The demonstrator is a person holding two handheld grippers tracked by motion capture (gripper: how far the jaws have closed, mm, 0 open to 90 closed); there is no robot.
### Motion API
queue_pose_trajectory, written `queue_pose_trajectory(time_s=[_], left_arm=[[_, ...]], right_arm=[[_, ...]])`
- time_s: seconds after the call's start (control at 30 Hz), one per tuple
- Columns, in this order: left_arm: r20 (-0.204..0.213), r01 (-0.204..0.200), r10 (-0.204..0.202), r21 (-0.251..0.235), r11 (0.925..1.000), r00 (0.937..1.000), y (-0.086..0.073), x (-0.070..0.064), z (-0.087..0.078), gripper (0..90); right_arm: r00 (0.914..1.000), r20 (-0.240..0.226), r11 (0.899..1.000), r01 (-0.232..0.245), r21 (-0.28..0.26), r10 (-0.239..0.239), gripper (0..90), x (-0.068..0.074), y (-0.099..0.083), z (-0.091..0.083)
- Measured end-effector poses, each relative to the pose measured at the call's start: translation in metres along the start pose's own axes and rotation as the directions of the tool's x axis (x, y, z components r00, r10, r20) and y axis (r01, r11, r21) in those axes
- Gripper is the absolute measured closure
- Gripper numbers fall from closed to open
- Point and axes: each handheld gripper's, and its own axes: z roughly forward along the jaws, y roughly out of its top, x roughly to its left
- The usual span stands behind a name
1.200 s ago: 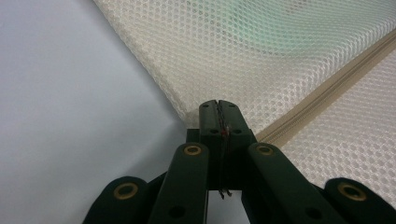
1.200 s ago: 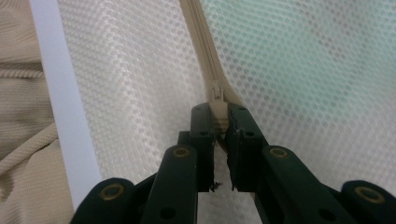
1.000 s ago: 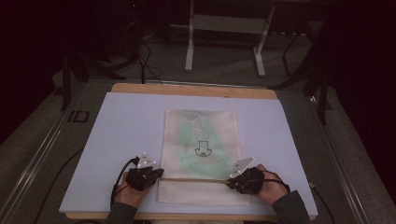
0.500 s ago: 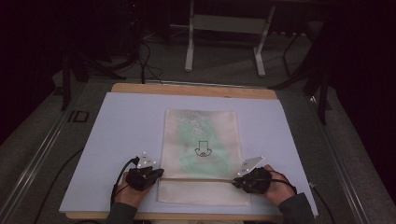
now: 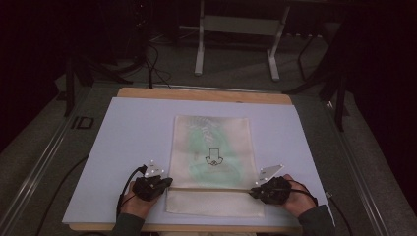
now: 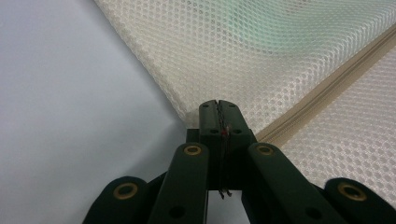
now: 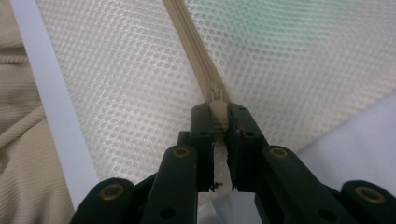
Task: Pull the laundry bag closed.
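— While both hands stay low at the near edge, where does the mesh bag lie?

— It lies flat on the pale mat that covers the wooden table, a little toward six o'clock from the middle. Its long side runs from twelve to six o'clock. Something green is visible through the mesh, and a small black arrow mark is printed on it.

— And the zipper?

— It crosses the bag from nine to three o'clock, near the bottom end. One gripper is at each end of it.

— What does the left gripper do?

— It is at the nine o'clock edge of the bag. In the left gripper view its jaws are pressed together with almost no gap, right at the corner where the zipper meets the edge of the mesh. A thin bit of fabric seems to be pinched between them, but I cannot tell this for sure.

— And the right gripper?

— It is at the three o'clock end. In the right gripper view the jaws are narrow and hold the beige zipper pull between them. The zipper band goes away from the pull toward twelve o'clock in that view, closed as far as I can see.

— Anything else close by?

— At nine o'clock in the right gripper view there is beige ribbed clothing beyond the mat edge.
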Motion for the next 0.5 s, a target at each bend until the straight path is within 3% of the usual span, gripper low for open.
queue_pose_trajectory(time_s=[0.5], left_arm=[[-0.011,-0.008,0.008,-0.003,1.0000,0.9999,0.000,-0.002,0.000,88.9]], right_arm=[[0.9985,0.011,0.998,-0.053,-0.014,0.053,82.0,-0.008,-0.014,-0.011]])
